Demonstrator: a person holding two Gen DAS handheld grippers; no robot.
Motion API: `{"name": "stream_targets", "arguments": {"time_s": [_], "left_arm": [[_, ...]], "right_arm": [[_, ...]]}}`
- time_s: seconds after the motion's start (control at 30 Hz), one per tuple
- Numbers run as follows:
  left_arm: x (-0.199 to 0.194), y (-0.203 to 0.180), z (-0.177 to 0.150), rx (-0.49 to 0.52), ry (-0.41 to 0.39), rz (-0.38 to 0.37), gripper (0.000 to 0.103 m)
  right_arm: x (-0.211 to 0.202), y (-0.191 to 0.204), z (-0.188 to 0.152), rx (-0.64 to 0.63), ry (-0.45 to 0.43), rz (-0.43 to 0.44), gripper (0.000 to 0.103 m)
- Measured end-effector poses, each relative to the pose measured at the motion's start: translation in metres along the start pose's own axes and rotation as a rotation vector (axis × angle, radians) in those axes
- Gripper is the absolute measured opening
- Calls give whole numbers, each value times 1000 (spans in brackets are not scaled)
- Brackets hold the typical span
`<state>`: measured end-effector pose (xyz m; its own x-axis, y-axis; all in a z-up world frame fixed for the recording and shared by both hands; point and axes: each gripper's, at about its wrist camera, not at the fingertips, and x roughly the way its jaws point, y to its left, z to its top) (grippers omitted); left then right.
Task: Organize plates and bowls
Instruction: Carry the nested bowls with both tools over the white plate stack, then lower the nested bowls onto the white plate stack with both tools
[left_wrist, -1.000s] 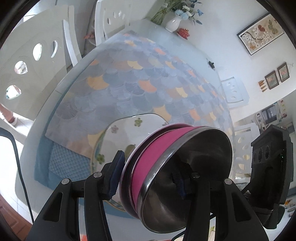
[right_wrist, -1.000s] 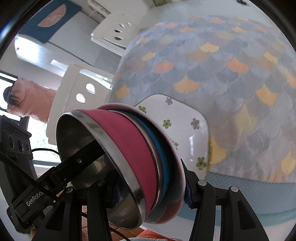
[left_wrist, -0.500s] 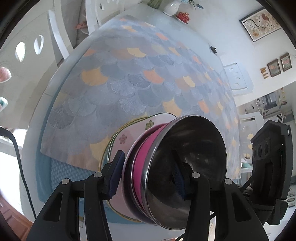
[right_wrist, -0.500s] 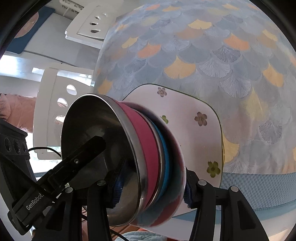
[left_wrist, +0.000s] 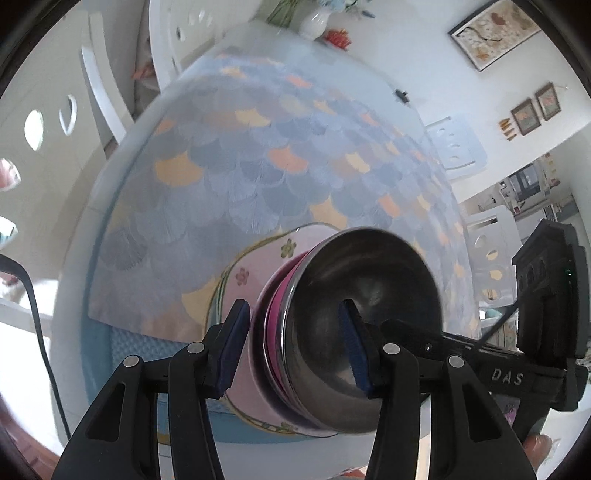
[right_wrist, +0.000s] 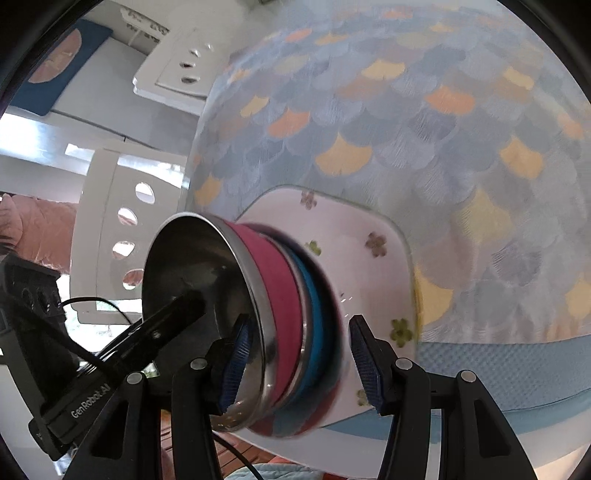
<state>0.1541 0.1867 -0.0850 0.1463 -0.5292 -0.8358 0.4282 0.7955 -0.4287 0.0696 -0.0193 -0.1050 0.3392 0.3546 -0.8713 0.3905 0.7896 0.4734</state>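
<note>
Left tongs (left_wrist: 291, 341): pads apart, straddling the stacked bowls' rims, one pad inside the steel bowl (left_wrist: 369, 306); contact unclear. Right tongs (right_wrist: 299, 363): likewise spread astride the stack, grip unclear. Stack: steel bowl with pink band (right_wrist: 280, 314) nested in a blue-banded bowl (right_wrist: 314, 325), tilted over a flowered plate (right_wrist: 365, 266). Plate lies at the near edge of the worktop (left_wrist: 66, 325), on a scale-patterned cloth (left_wrist: 280, 155).
</note>
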Motion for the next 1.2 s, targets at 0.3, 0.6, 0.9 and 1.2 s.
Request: {"name": "stream_targets", "arguments": {"time_s": [0.3, 0.6, 0.9, 1.2], "left_arm": [[-41, -9, -6, 69, -96, 18, 48], [-97, -58, -11, 201, -277, 96, 54], [-148, -96, -36, 252, -435, 126, 54], [-156, -135, -68, 236, -439, 147, 54]], "right_arm": [[-34, 1, -26, -78, -111, -31, 58], [-85, 40, -55, -179, -250, -270, 62], [-130, 57, -75, -235, -356, -417, 66], [-170, 48, -103, -268, -406, -400, 68]]}}
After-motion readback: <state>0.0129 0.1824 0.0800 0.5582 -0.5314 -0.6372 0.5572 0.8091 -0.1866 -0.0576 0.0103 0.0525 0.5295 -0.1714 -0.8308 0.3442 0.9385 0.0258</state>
